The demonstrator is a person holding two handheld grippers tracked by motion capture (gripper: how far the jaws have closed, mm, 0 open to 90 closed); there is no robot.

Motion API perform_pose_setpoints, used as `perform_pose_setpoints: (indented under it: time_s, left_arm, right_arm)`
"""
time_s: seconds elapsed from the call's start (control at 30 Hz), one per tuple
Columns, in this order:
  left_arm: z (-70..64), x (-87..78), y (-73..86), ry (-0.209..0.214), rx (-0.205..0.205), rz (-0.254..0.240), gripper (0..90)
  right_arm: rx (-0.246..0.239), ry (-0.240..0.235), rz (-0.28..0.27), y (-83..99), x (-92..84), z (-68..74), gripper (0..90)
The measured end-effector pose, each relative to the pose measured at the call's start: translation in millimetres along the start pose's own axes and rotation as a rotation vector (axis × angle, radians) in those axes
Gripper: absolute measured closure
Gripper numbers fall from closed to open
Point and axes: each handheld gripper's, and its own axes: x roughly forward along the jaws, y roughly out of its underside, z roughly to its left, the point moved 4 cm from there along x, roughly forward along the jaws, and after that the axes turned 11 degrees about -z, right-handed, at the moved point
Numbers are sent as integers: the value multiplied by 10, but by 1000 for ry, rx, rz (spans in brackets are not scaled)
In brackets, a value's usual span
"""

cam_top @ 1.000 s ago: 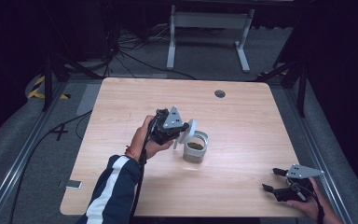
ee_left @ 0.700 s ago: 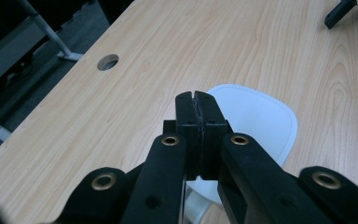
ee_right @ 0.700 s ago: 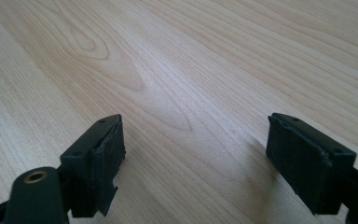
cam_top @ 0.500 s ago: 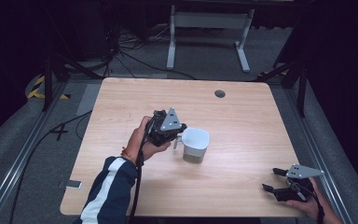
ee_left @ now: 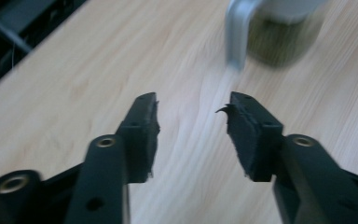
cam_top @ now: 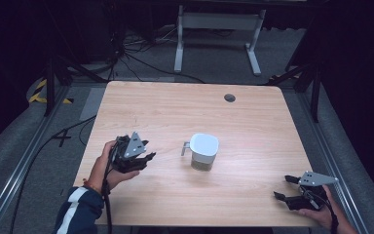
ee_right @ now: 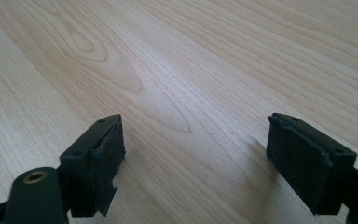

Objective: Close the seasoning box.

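A white mug [cam_top: 204, 151] stands upright near the middle of the wooden table [cam_top: 175, 112], its handle [cam_top: 185, 148] pointing left. In the left gripper view the mug's handle [ee_left: 237, 32] and lower wall [ee_left: 279, 39] appear blurred at the top. My left gripper [cam_top: 149, 158] is open, a short way left of the mug, with nothing between its fingers [ee_left: 142, 135]. My right gripper [cam_top: 283, 187] rests open near the table's front right corner, and bare wood lies between its pads [ee_right: 303, 163].
A small dark grommet hole [cam_top: 230, 97] sits near the table's far edge. Behind the table stands a white metal frame [cam_top: 216, 29] on the grey floor, with cables [cam_top: 141, 58] trailing to the left.
The mug went from tilted in my left gripper to standing upright on the table. My left gripper let it go and drew back to the left and toward the front edge. The right gripper stayed put.
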Motion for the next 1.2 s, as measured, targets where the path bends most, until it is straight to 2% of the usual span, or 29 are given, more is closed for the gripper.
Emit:
perform_pose_setpoints:
  time_s: [0.03,0.07,0.1,0.13,0.23,0.27,0.33,0.4,0.43,0.5,0.53,0.57,0.6,0.83,1.2]
  left_arm:
    - [6,-10,72,-6,-11,10,453]
    - [-11,-19,251,-8,-44,22,401]
    - [-11,-19,251,-8,-44,22,382]
    - [-24,-20,361,-11,-44,47,382]
    - [-72,14,588,-1,-83,62,332]
    - [-108,48,728,7,-94,94,311]
    - [-130,76,830,24,-110,107,294]
    - [-132,75,853,34,-123,99,275]
    - [-129,77,890,45,-167,73,275]
    - [-113,77,935,53,-212,45,258]
    - [-89,70,961,53,-219,40,238]
    - [-81,71,994,52,-271,32,202]
    - [-72,69,997,50,-261,29,195]
    - [-80,76,999,37,-288,34,170]
    - [-77,75,1000,34,-291,40,160]
  right_arm:
    - [0,0,0,0,0,0,191]
    - [0,0,0,0,0,0,191]
    - [0,0,0,0,0,0,191]
    - [0,0,0,0,0,0,191]
    - [0,1,0,1,-1,1,191]
    - [0,1,0,1,-1,1,191]
    - [1,0,0,0,-2,1,191]
    - [1,1,0,1,-2,1,191]
    - [0,1,0,1,-2,1,191]
    - [2,3,0,2,-3,4,191]
    - [1,3,-1,2,-3,3,191]
    - [0,3,-1,2,-4,3,191]
    - [1,3,0,3,-4,4,192]
    - [3,3,0,3,-4,5,192]
    - [-1,0,-1,3,-5,1,191]
